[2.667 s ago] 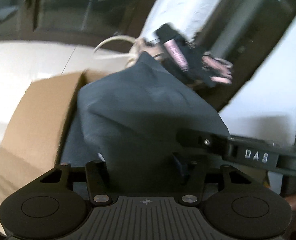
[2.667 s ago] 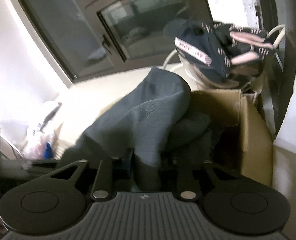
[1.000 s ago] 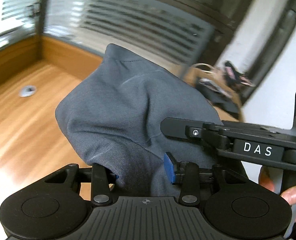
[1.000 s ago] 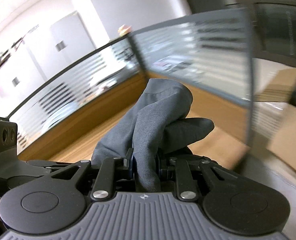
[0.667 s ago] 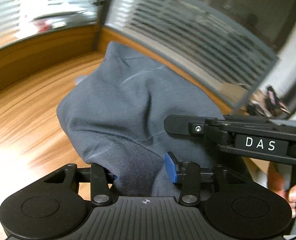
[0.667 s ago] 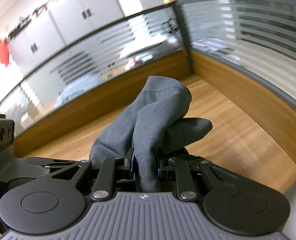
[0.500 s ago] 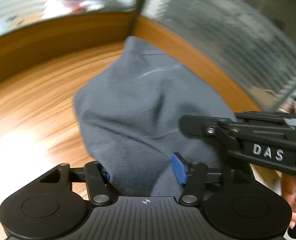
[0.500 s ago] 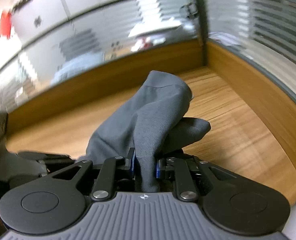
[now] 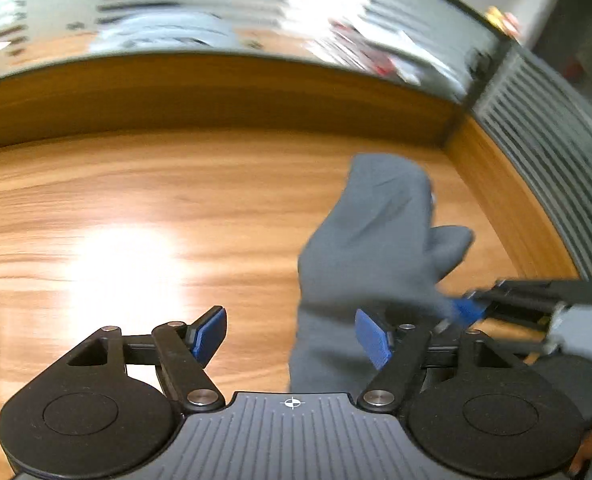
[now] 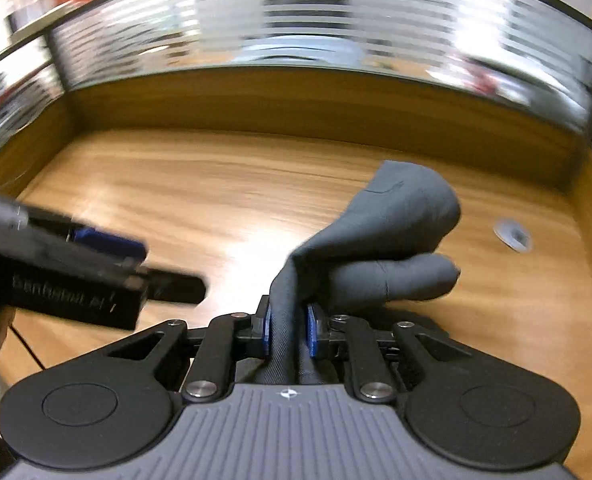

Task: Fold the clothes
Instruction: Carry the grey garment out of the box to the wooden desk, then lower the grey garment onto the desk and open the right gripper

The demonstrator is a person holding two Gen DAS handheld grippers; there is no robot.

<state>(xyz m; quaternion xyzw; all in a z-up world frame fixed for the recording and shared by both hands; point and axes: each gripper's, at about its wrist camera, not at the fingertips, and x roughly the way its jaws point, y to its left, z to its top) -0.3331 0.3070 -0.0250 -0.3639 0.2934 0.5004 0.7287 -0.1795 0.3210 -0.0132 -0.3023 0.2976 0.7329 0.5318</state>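
A grey garment [image 9: 376, 240] hangs bunched over the wooden desk [image 9: 135, 184]. My left gripper [image 9: 291, 336] is opening, its blue pads stand wide apart, and the cloth only brushes past the right pad without being pressed. In the right wrist view my right gripper [image 10: 289, 336] is shut on a fold of the grey garment [image 10: 396, 232], which bulges up and to the right. The right gripper [image 9: 466, 312] shows blurred at the right of the left wrist view, clamped on the cloth. The left gripper [image 10: 107, 246] is a blur at the left of the right wrist view.
The desk [image 10: 175, 184] has a raised wooden rim [image 10: 296, 100] with a frosted striped glass partition [image 10: 296, 28] behind and to the sides. A small pale disc [image 10: 512, 236] lies on the desk at the right. A bright light patch [image 9: 123, 268] glares on the wood.
Both grippers swung with the garment from the cardboard box to above the wooden desk. The left jaws spread and let go of the cloth. The right gripper kept its hold.
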